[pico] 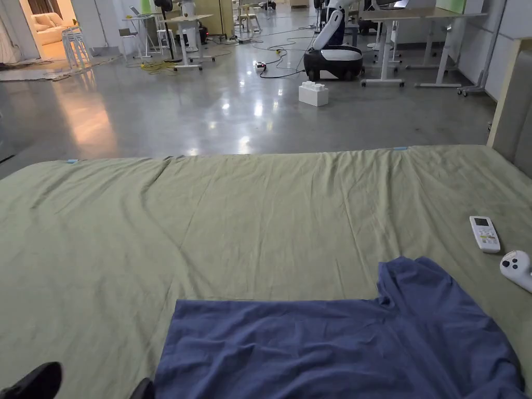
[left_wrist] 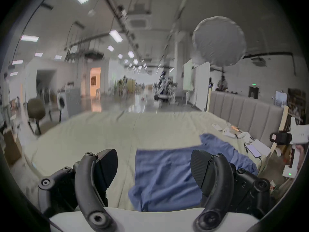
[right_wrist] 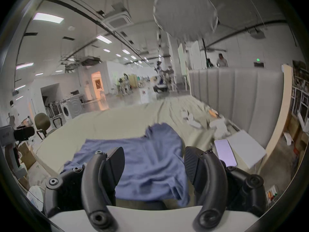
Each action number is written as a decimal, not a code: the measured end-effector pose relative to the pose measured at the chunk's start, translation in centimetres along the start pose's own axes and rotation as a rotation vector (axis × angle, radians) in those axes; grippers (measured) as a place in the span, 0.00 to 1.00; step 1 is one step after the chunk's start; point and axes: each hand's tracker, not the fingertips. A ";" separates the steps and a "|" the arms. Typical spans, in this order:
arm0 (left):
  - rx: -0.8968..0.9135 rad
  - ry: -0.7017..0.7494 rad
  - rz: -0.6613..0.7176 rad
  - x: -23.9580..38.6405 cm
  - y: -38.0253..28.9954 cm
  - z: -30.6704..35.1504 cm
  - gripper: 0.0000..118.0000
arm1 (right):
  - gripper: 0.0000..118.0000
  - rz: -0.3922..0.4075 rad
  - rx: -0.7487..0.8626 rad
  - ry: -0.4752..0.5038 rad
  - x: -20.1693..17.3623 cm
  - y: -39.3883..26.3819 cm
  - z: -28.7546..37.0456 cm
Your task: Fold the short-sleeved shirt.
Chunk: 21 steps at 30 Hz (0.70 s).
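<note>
The left gripper (left_wrist: 153, 167) hangs low at the near edge of the bed (pico: 208, 218), level and pointing across it, jaws spread wide with nothing between them, just left of the blue shirt (pico: 332, 348). The shirt lies flat on the bed's near right part, one sleeve toward the headboard. The right gripper (right_wrist: 154, 164) hovers over the shirt's near edge, jaws equally wide, gripping nothing.

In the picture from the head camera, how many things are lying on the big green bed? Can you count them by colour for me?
Blue: 1, the shirt
White: 2, the remote and the controller
Total: 3
</note>
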 end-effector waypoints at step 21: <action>-0.073 -0.176 0.071 2.1 1.1 0.0 0.00 | 0.00 0.046 -0.040 0.216 -3.2 -0.3 -1.8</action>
